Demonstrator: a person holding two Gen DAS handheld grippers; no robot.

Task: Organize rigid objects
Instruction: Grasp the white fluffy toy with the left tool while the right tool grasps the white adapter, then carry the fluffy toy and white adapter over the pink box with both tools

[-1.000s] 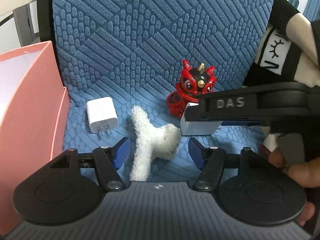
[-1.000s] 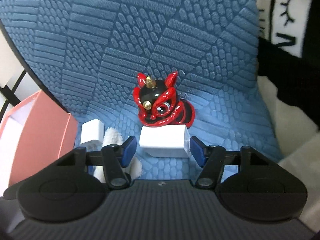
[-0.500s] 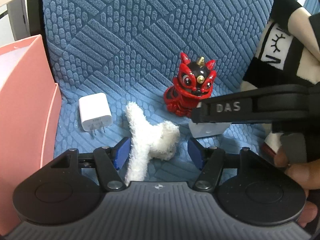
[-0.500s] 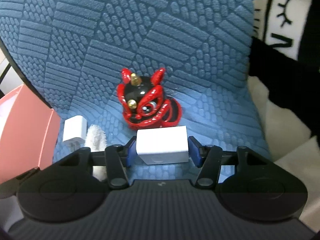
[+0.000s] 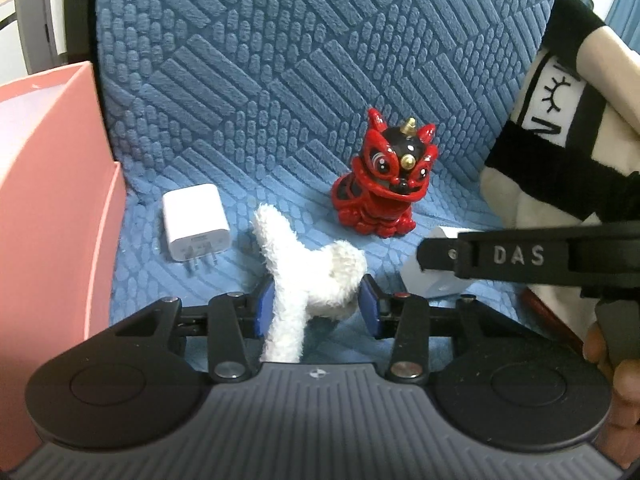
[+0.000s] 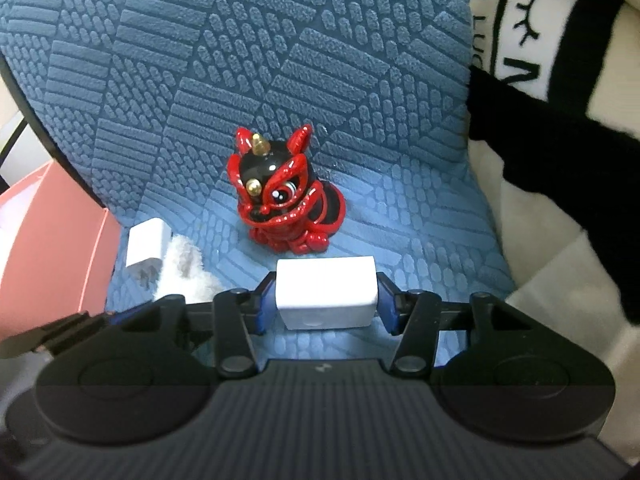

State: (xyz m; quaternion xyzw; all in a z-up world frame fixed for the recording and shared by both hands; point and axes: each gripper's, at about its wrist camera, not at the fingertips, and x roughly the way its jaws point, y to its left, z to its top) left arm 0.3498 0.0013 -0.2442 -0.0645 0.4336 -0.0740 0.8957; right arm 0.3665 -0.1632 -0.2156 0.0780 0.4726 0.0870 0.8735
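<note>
A blue quilted cushion (image 5: 280,80) carries the things, with a pink box (image 5: 52,200) at the left edge of the frame and a black-and-cream pillow (image 6: 560,80) at the upper right. The right tongs (image 6: 326,300) are closed on a white charger block (image 6: 326,294) at lower centre, judged light, stiff and smooth, best held across its flat sides. The left tongs (image 5: 316,304) are closed on a soft fluffy white piece (image 5: 316,276); 1 plug charger (image 5: 195,222) and the glossy, likely fragile red lion figurine (image 5: 384,184) lie free.

Black left gripper (image 5: 316,306), blue pads (image 5: 265,307), silver screws, white "DAS" lettering

Blue textured seat cushion (image 5: 280,80); black-and-cream blanket (image 5: 568,128) at right; pale wall (image 5: 24,12) behind.
</note>
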